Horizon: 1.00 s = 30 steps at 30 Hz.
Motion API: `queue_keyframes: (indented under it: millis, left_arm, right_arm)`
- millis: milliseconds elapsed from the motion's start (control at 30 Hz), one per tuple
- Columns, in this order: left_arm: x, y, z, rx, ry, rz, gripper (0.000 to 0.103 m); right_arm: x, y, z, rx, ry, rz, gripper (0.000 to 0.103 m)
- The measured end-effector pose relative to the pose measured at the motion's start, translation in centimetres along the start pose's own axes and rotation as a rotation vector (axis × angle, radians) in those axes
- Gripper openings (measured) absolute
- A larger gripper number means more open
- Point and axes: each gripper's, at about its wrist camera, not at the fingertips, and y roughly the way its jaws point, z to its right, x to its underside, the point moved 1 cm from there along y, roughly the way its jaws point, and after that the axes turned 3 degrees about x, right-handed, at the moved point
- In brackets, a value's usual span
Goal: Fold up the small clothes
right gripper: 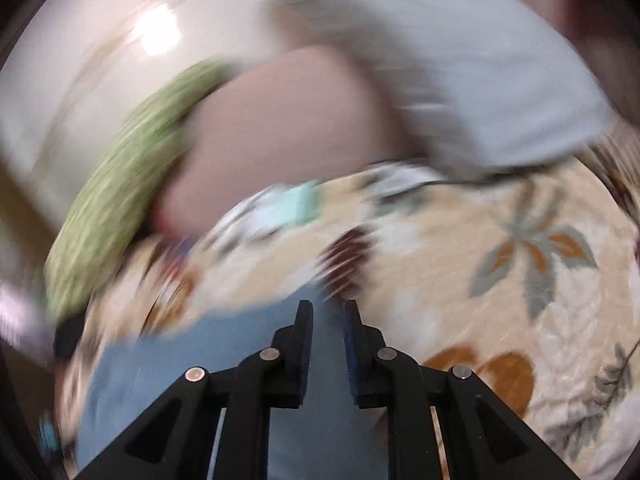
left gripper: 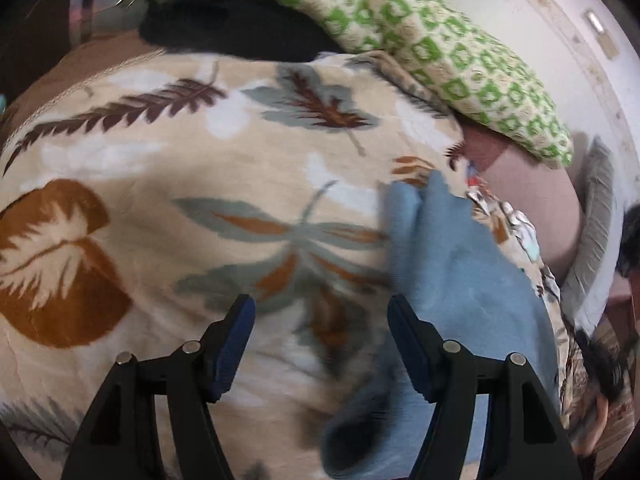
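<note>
A small light-blue garment [left gripper: 452, 264] lies bunched on a beige blanket with a leaf print [left gripper: 168, 184], at the lower right of the left wrist view. My left gripper [left gripper: 320, 312] is open and empty above the blanket, its right finger at the garment's left edge. In the blurred right wrist view the blue garment [right gripper: 224, 344] runs from the lower left up between the fingers of my right gripper [right gripper: 328, 308]. The jaws stand close together with a narrow gap, and the blue cloth shows in that gap.
A green-and-cream patterned pillow [left gripper: 432, 56] and a black item [left gripper: 236, 32] lie at the back of the bed. A pink pillow [right gripper: 280, 140] and a white-grey pillow [right gripper: 480, 92] lie beyond the blanket [right gripper: 500, 240]. A wall stands behind.
</note>
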Motion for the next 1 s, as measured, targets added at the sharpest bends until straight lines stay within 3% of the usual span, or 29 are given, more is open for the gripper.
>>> queue_keyframes:
  millis: [133, 167, 267, 333, 400, 500, 533, 600, 700, 833, 933, 1000]
  left_arm:
    - [0.1, 2.3, -0.4, 0.134, -0.087, -0.069, 0.076]
    - [0.2, 2.6, -0.1, 0.142, -0.088, -0.061, 0.083]
    - [0.6, 3.1, 1.9, 0.148, -0.033, -0.051, 0.086]
    - [1.3, 3.5, 3.4, 0.188, 0.006, -0.085, 0.086]
    - [2.3, 4.1, 5.2, 0.183, 0.077, -0.124, 0.086]
    - [4.1, 5.0, 7.2, 0.078, 0.213, -0.131, 0.086]
    - [4.2, 5.0, 7.3, 0.063, 0.222, -0.129, 0.083]
    - [4.1, 5.0, 7.1, 0.067, 0.188, -0.126, 0.055]
    - [3.6, 4.5, 6.1, 0.098, 0.118, -0.106, 0.038]
    - [3.2, 2.6, 7.2, 0.181, 0.096, -0.050, 0.031]
    - [3.2, 0.4, 11.6, 0.169, 0.216, 0.004, 0.031]
    - [3.8, -1.2, 15.0, 0.177, 0.295, 0.019, 0.030]
  right_arm:
    - [6.7, -2.3, -7.9, -0.137, -0.235, -0.124, 0.017]
    - [8.6, -2.2, -9.7, -0.170, -0.273, -0.160, 0.017]
    - [13.3, -1.1, -12.9, -0.259, -0.288, -0.252, 0.017]
    - [15.7, 0.4, -14.2, -0.254, -0.320, -0.308, 0.017]
    - [17.1, 0.3, -14.4, -0.219, -0.364, -0.246, 0.018]
    - [17.3, 0.0, -13.0, -0.288, -0.356, -0.218, 0.019]
    - [17.1, 0.2, -12.1, -0.326, -0.306, -0.232, 0.019]
    - [16.9, 0.9, -11.0, -0.389, -0.210, -0.267, 0.019]
    - [16.8, 1.2, -10.4, -0.435, -0.170, -0.296, 0.019]
    - [17.0, 1.0, -10.3, -0.444, -0.133, -0.324, 0.019]
    - [16.1, 0.3, -8.8, -0.464, -0.045, -0.359, 0.019]
    - [14.9, -0.9, -6.9, -0.442, 0.008, -0.327, 0.019]
